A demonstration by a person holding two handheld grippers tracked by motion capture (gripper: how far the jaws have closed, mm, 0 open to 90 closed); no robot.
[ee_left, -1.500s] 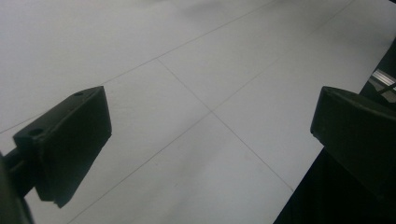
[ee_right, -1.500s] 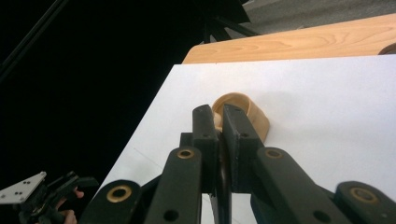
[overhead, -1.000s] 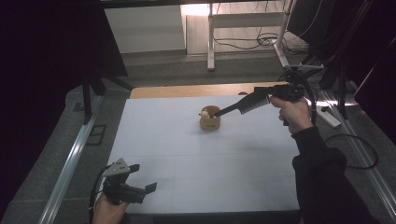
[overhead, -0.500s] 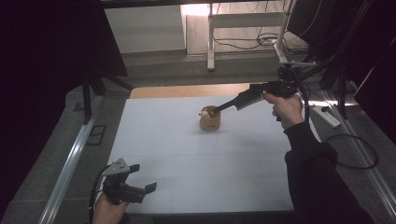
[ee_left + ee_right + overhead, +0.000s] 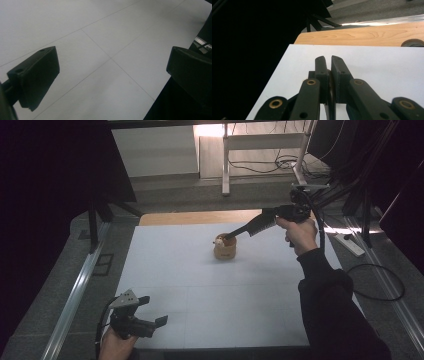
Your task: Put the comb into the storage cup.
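High view: we are reaching our right gripper (image 5: 231,236) to the top of a small tan pot (image 5: 224,248) standing on the white table sheet (image 5: 200,310) toward its far side. Its jaws are pressing together on something thin and dark; we cannot tell what. Our left gripper (image 5: 150,312) is waiting near the front edge, jaws spread, holding nothing. We are risking tipping or dragging the unsteadied pot if we pull sideways.
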